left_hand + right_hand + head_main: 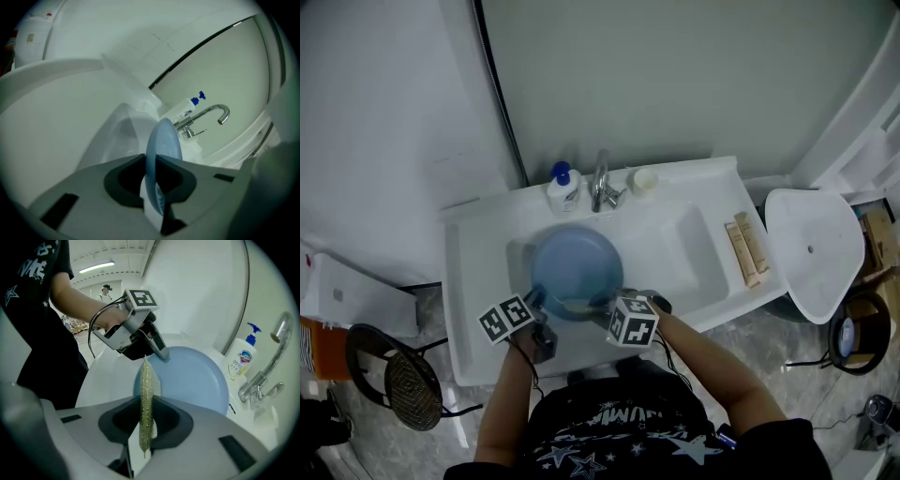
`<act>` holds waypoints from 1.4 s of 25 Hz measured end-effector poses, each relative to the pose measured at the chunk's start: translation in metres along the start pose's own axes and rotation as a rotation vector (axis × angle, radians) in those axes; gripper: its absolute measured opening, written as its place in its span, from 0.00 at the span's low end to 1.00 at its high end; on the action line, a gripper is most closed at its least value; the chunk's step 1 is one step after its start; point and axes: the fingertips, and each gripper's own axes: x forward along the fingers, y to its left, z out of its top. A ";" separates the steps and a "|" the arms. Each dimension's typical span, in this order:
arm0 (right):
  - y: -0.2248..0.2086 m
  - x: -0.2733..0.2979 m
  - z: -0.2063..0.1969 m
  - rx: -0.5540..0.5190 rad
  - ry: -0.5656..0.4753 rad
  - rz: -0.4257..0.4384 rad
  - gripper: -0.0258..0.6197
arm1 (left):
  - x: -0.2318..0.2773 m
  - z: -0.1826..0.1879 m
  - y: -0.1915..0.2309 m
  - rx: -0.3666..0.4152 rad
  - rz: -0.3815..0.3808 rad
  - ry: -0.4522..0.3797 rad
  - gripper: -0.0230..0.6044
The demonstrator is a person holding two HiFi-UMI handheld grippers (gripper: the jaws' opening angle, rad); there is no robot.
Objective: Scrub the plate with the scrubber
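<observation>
With the left gripper (151, 161) pinching the plate (577, 262) by its rim over the sink (694, 244) and the right gripper (147, 404) clamping the thin scrubber (146, 376), hard scrubbing could lever the plate loose.

Left gripper (157, 194) is clamped on the plate (164, 140) rim; right gripper (146, 430) pinches the scrubber (146, 385) upright between its jaws.

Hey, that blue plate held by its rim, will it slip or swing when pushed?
Likely stiff: the plate shows no sag, gripped at its rim by the left gripper. That edge hold may let it pivot. Its smooth surface could slip.
</observation>
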 end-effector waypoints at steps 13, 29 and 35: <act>-0.063 -0.036 -0.016 0.130 -0.058 -0.207 0.15 | 0.008 -0.017 0.018 0.026 0.023 0.079 0.11; -0.081 -0.042 -0.063 0.262 -0.010 -0.257 0.15 | 0.045 -0.040 0.041 0.015 0.080 0.210 0.11; -0.086 -0.040 -0.072 0.293 -0.003 -0.258 0.15 | 0.055 -0.046 0.049 0.022 0.103 0.246 0.11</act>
